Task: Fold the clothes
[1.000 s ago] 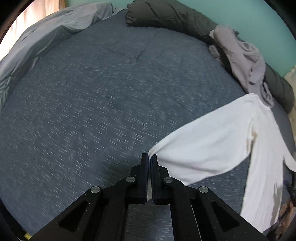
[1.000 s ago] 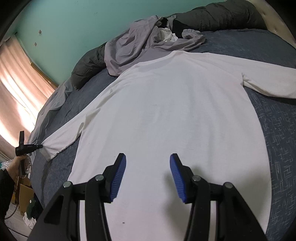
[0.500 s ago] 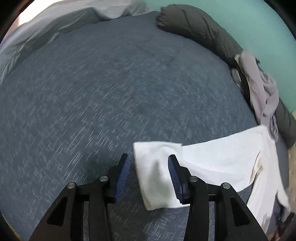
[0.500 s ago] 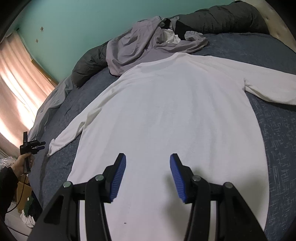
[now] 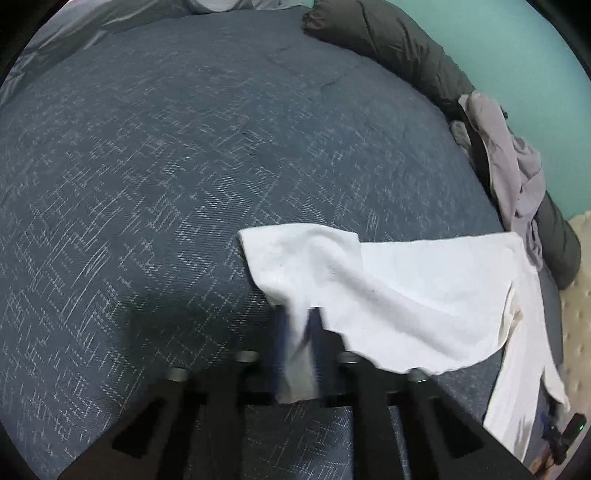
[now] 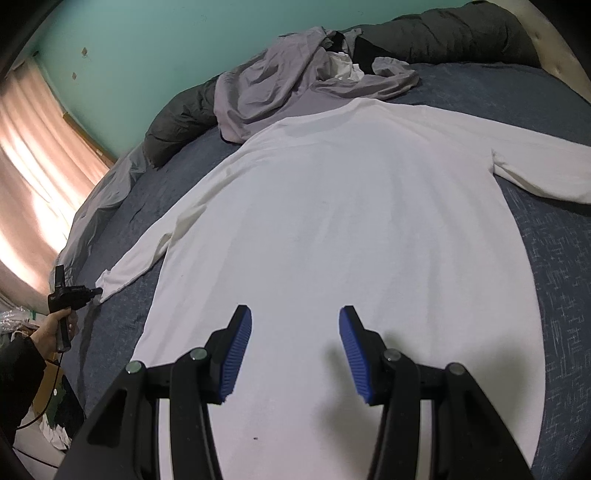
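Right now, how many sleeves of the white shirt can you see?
2. One sleeve runs out toward the left gripper, which has its cuff between the fingers. The other sleeve lies flat on the bed at the far right, its cuff out of frame.

A bed covered in a dark blue patterned spread is seen. A white long-sleeved shirt is spread flat on it; a crumpled grey garment and a dark rolled duvet are laid along the far edge.

White long-sleeved shirt spread flat on the blue bed, both sleeves stretched outward, left cuff lifted and bunched, hem nearest the camera
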### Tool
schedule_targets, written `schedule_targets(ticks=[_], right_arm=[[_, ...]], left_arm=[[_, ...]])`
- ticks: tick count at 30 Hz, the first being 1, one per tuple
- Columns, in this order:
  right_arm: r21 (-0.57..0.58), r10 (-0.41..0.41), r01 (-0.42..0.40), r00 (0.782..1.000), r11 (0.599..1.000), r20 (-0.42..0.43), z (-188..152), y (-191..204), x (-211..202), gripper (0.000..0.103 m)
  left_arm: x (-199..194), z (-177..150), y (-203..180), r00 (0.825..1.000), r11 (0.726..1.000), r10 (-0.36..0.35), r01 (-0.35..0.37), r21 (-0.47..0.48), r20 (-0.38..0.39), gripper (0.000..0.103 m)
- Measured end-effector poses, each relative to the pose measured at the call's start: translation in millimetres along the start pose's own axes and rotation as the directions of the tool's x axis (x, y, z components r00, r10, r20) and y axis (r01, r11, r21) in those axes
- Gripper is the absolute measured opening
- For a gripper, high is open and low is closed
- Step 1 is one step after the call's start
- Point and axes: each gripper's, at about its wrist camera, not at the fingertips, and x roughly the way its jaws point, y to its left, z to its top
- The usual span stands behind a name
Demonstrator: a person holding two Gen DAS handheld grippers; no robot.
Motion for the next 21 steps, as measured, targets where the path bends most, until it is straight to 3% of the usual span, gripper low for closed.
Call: schedule_targets(ticks=[7, 15, 21], right_arm=[[0.004, 0.002, -0.002, 1.000, 1.000, 0.000, 1, 1, 1, 0.050], [-0.006, 0.003, -0.003, 1.000, 1.000, -0.010, -2, 7, 5, 0.050], [0.005, -0.012, 0.012, 1.000, 1.000, -0.029, -6, 5, 12, 0.050]], left_arm=[[-27, 14, -9, 0.997, 0.998, 0.030, -0.034, 0.050, 0.074, 0.003], [-64, 67, -3, 0.984, 0.993, 0.083, -0.096, 0.074, 0.158, 0.003], [-64, 92, -5, 0.979, 0.988, 0.107, -0.125, 0.094, 0.172, 0.003]])
